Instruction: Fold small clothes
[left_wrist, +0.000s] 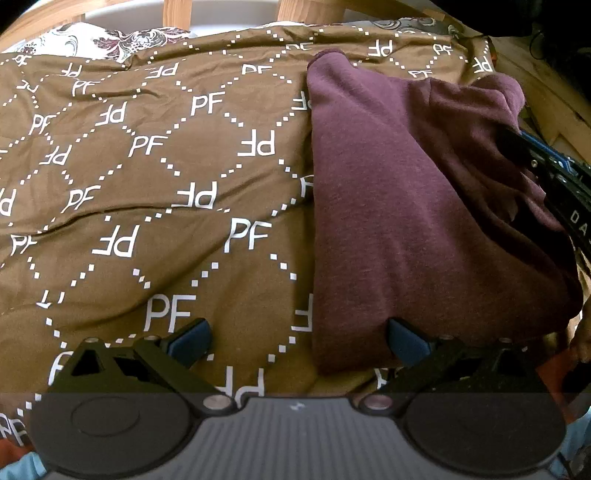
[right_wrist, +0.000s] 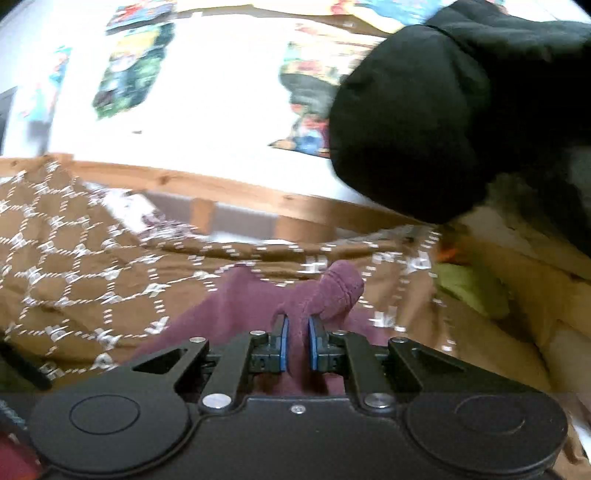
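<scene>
Two grippers: the left gripper (left_wrist: 298, 338), at the frame's bottom, stands wide apart over the garment (left_wrist: 406, 206); the right gripper (right_wrist: 297, 341) is clamped on maroon fabric, lower centre.

A dark purple sweater (left_wrist: 399, 206) lies on a brown bed cover (left_wrist: 147, 177) with white letters, on the right side of the bed. It is soft and part folded, with a smooth left edge. One sleeve end (right_wrist: 338, 291) is bunched up and lifted, and looks squeezed in the right gripper (right_wrist: 296, 345).
</scene>
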